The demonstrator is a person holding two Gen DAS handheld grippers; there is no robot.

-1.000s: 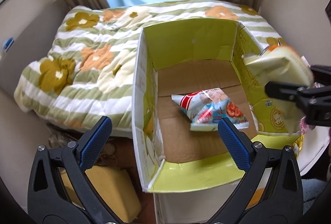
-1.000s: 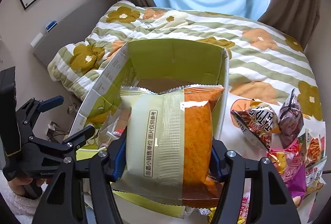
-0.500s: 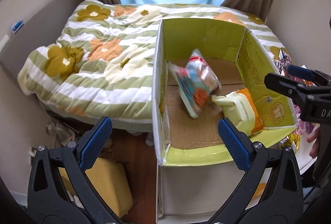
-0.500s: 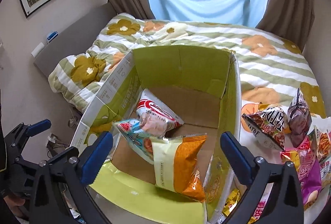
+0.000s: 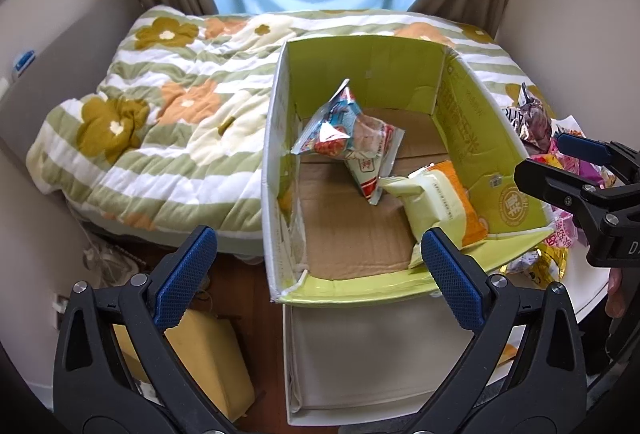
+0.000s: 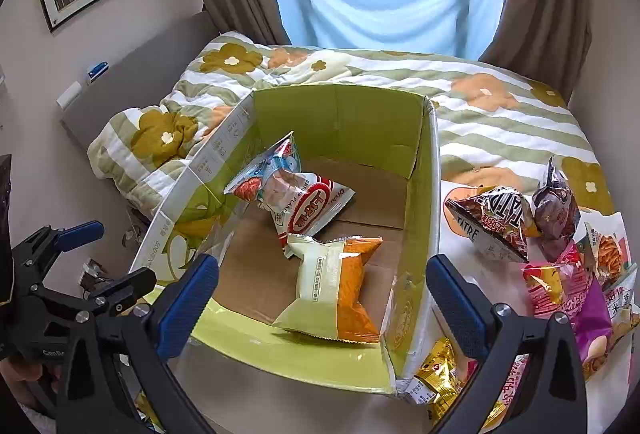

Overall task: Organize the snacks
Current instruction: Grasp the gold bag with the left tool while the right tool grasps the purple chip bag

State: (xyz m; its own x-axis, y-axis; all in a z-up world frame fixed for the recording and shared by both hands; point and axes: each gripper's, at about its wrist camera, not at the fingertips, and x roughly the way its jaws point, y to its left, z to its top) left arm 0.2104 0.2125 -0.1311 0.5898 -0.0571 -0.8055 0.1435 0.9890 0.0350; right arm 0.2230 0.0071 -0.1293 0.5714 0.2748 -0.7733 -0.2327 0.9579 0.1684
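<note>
On the left lies a bed with a green-striped, flower-printed quilt (image 5: 172,121). Pushed up beside it is an open cardboard box with lime-green inner walls (image 6: 340,117), and two packets sit on its brown floor. A red, white and blue shrimp-flake bag (image 6: 296,193) leans against the left wall. A pale-yellow and orange snack pouch (image 6: 332,294) lies near the front right corner, its top edge touching the shrimp bag. To the right of the box, on a white table (image 6: 456,258), is a heap of unsorted snacks (image 6: 560,258): a brown-and-white packet, a dark purple one, pink and gold ones.

The likeliest trouble is in that heap. The bags overlap and are slick and puffy, so a pinch on a crinkled edge could slip, or lift two at once and drop one off the table. A gold packet (image 6: 436,374) already sits close to the front edge. A tossed bag might also bounce off the upright flaps, and the leaning shrimp bag could topple and take up floor space.

The left gripper (image 5: 316,276) hovers in front of the box's near left corner, jaws spread wide, holding and touching nothing. The right gripper (image 6: 322,304) hangs above the box's front right part, jaws equally wide and empty, with the orange pouch below them. The next pick, I judge, comes from the heap at right.
</note>
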